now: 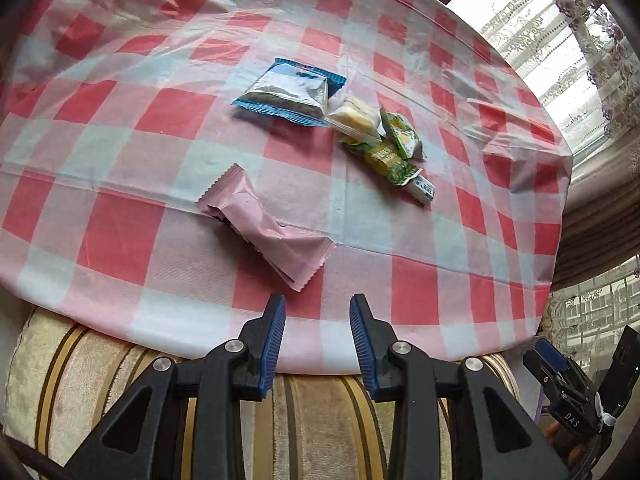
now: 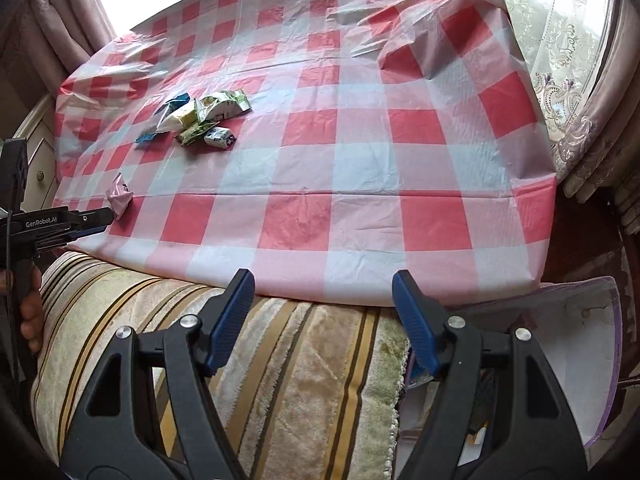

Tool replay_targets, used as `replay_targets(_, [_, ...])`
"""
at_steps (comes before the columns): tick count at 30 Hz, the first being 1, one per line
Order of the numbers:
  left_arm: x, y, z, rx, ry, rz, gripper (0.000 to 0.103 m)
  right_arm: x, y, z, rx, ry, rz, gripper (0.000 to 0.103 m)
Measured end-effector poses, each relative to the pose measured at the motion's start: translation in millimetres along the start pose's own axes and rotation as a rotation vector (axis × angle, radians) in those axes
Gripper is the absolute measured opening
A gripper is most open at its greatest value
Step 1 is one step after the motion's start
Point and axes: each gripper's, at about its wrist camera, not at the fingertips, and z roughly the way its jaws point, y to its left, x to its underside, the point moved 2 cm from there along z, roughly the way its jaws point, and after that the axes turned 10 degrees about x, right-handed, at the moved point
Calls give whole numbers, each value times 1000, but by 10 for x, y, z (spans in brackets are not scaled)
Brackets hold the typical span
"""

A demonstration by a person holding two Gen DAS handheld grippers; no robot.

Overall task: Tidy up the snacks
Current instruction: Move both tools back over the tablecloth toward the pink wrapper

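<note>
A pink snack packet (image 1: 266,226) lies on the red-and-white checked tablecloth (image 1: 120,240), just beyond my left gripper (image 1: 318,312). That gripper's jaws stand narrowly apart, open, with nothing between them, over the table's near edge. Farther off sits a cluster: a blue packet (image 1: 290,94), a clear packet with a yellow cake (image 1: 354,118), green-yellow packets (image 1: 396,148) and a small white-and-blue one (image 1: 424,190). My right gripper (image 2: 323,280) is open wide and empty at the near edge, far from the snack pile (image 2: 200,118). The pink packet (image 2: 118,196) lies by the left gripper (image 2: 106,216).
A striped plush cushion (image 2: 280,360) lies below the table's near edge under both grippers. A clear plastic bag (image 2: 560,340) rests at the lower right. Curtains (image 2: 568,80) and windows ring the table. The cloth is rumpled at the far right corner (image 2: 400,40).
</note>
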Motion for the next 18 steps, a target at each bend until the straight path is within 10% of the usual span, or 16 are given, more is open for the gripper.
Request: replay_targets(18, [-386,241,258,-52,-32,-22,35,-441,725,302,-39,-1,-117,74])
